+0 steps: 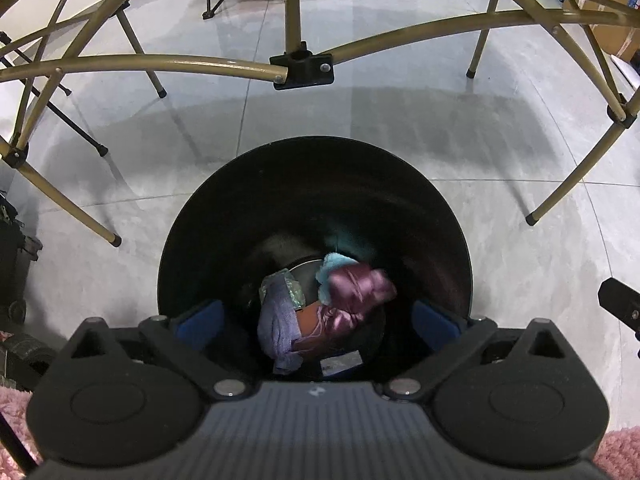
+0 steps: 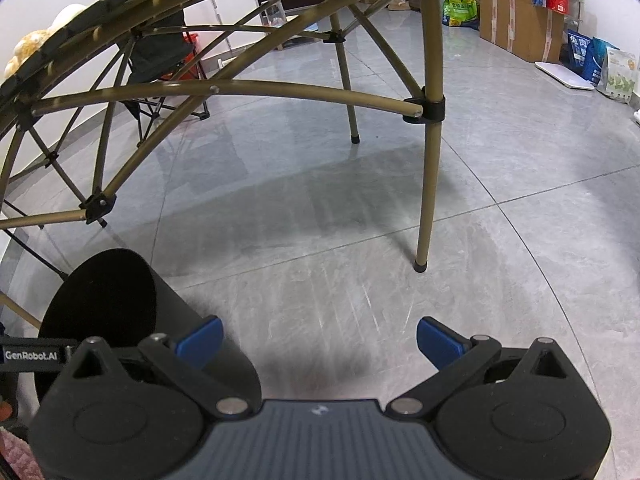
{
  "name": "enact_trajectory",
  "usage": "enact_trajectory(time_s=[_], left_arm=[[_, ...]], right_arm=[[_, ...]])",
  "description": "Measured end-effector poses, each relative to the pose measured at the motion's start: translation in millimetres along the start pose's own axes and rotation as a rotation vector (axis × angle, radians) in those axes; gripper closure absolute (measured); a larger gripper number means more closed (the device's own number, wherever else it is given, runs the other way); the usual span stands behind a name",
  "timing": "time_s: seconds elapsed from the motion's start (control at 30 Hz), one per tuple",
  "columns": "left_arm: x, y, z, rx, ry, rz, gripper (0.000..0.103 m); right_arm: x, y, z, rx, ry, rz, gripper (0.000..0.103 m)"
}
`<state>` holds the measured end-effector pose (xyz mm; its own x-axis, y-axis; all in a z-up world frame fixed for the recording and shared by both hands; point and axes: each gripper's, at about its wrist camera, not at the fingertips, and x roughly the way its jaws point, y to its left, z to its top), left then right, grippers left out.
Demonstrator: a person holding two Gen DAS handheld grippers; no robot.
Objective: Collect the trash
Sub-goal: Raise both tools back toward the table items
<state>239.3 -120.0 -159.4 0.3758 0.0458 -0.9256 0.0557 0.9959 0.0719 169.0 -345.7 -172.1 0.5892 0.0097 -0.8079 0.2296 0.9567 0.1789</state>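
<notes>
A black round trash bin (image 1: 192,216) stands on the grey tiled floor. Inside it lie a shiny purple wrapper (image 1: 356,284), a lilac crumpled piece (image 1: 276,324) and a light blue scrap (image 1: 332,262). My left gripper (image 1: 318,318) hovers over the bin mouth, open and empty; the purple wrapper is blurred below it. My right gripper (image 2: 320,338) is open and empty above bare floor, to the right of the bin (image 2: 100,292). The left gripper's body (image 2: 32,354) shows at the right wrist view's left edge.
A folding table with gold legs (image 1: 296,4) spans over the floor beyond the bin; one leg (image 2: 428,184) stands ahead of my right gripper. Cardboard boxes (image 2: 516,12) and bags (image 2: 618,76) line the far right wall. Pink rug (image 1: 620,452) lies nearby.
</notes>
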Motion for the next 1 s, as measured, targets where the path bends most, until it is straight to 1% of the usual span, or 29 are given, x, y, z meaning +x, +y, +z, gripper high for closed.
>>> enact_trajectory(time_s=[0.13,0.33,0.53,0.77,1.0], left_arm=[[-3,2,-1,-0.003,-0.019,0.016,0.000],[-12,10,-1,-0.025,-0.045,-0.001,0.000],[-21,20,-4,-0.036,-0.074,-0.003,0.000],[-40,36,-8,-0.056,-0.136,-0.003,0.000],[-67,55,-13,-0.094,-0.226,-0.005,0.000]], right_arm=[[-2,1,1,0.000,-0.003,0.004,0.000],[-4,1,0,0.002,-0.009,0.004,0.000],[-8,5,0,-0.007,-0.025,0.005,0.000],[-16,16,0,-0.031,-0.042,0.016,0.000],[-34,36,4,-0.065,-0.094,0.040,0.000]])
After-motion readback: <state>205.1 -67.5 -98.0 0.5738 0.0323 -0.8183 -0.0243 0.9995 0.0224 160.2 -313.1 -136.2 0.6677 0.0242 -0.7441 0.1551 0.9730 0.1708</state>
